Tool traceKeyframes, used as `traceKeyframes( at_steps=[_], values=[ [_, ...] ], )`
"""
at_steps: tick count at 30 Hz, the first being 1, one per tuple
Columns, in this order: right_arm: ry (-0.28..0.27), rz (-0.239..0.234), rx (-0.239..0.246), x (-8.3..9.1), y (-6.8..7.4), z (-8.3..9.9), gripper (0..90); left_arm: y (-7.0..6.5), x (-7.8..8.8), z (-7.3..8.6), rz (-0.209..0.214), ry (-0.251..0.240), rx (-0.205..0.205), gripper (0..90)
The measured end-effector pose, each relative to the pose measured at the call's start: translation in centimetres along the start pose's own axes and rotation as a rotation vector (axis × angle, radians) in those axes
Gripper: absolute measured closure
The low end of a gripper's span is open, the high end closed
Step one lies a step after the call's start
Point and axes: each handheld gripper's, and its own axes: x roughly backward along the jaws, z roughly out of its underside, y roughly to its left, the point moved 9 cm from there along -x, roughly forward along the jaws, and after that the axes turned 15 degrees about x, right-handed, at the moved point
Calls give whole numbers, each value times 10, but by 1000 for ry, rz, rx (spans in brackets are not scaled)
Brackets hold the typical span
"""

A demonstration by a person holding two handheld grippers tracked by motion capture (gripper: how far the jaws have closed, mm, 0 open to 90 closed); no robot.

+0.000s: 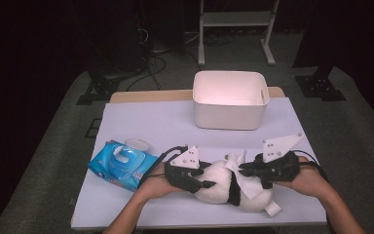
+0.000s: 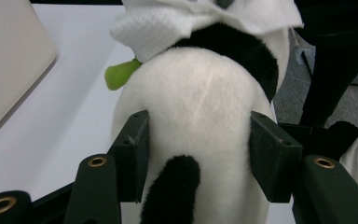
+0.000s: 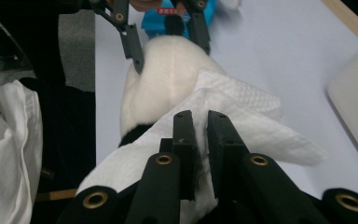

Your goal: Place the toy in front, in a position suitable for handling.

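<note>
Near edge of the table [image 1: 141, 122]: panda [image 1: 224, 187] lies on its side, long axis left to right. Your left gripper [image 1: 202, 183] clamps its white body from the left end. Your right gripper [image 3: 200, 135] sits nearer the black band, jaws nearly together, pinching the wipe [image 3: 242, 116] draped there. Wipe pack [image 1: 119, 165] sits left. Bin [image 1: 230, 100] stands at the far edge.

- The panda toy [image 2: 205, 107] is soft, fuzzy plush.
- The white wipe [image 3: 256, 126] looks like bumpy cloth paper.
- The wipe pack [image 1: 121, 165] is shiny plastic.
- The white bin [image 1: 230, 114] is smooth, matt plastic.
</note>
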Motion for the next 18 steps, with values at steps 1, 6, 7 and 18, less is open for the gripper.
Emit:
traceKeyframes(
  at_steps=[1, 6, 7, 18],
  values=[
    [1, 12, -9, 5, -1, 4, 817, 0, 0, 0, 0, -1, 0, 442],
    [-14, 91, -80, 32, -8, 28, 819, -1, -1, -1, 3, -7, -5, 443],
    [-23, 98, -95, 36, -9, 32, 820, -1, -1, -1, 2, -6, -7, 444],
    [-29, 168, -92, 35, -24, 31, 820, 2, 0, 1, 2, -10, 9, 445]
  ],
)
